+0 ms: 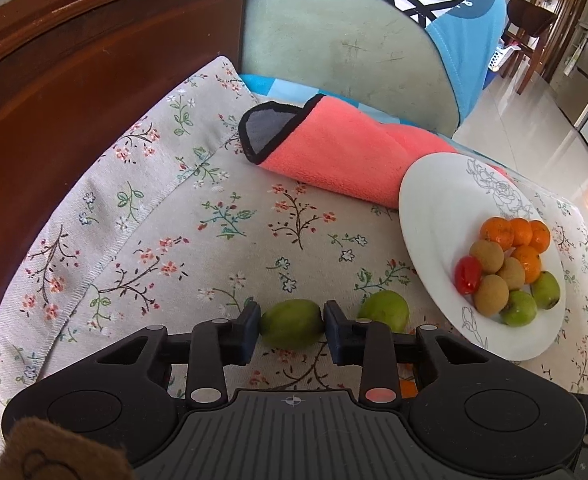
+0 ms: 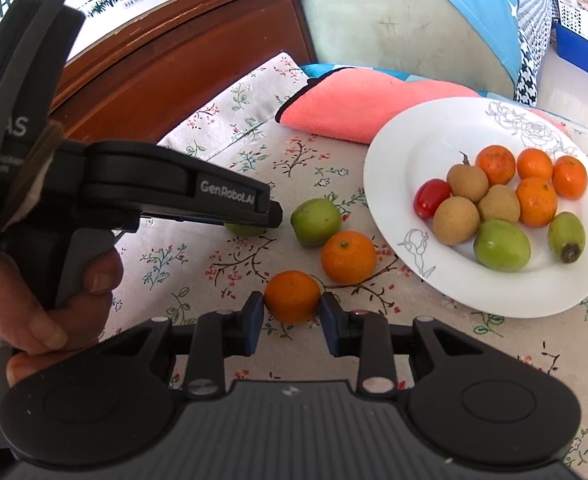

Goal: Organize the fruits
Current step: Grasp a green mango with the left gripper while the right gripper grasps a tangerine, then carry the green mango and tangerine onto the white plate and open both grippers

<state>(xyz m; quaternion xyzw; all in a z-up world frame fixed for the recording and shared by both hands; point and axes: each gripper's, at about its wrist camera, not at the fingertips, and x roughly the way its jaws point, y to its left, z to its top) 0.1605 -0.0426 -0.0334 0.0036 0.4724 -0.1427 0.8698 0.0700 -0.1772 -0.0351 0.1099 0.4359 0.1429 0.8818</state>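
The left tongs [image 1: 292,324] are clamped on a green fruit [image 1: 291,323], both pads touching its sides, the fruit low against the flowered cloth [image 1: 166,216] that covers the surface. A second green fruit [image 1: 385,309] lies just beside the held one, between it and the white plate [image 1: 433,188]. The right tongs [image 2: 292,307] are clamped on a small orange [image 2: 292,297], which sits on the cloth near the plate's rim; whether it is lifted cannot be told. Another orange [image 2: 348,257] lies between that one and the plate, close to both. On the plate rest four oranges, three brown round fruits, two green fruits and a red tomato [image 2: 432,197], bunched on the side away from the pink towel [image 1: 341,152], which lies behind the plate with its edge under the rim. A hand [image 2: 50,296] grips the left handle
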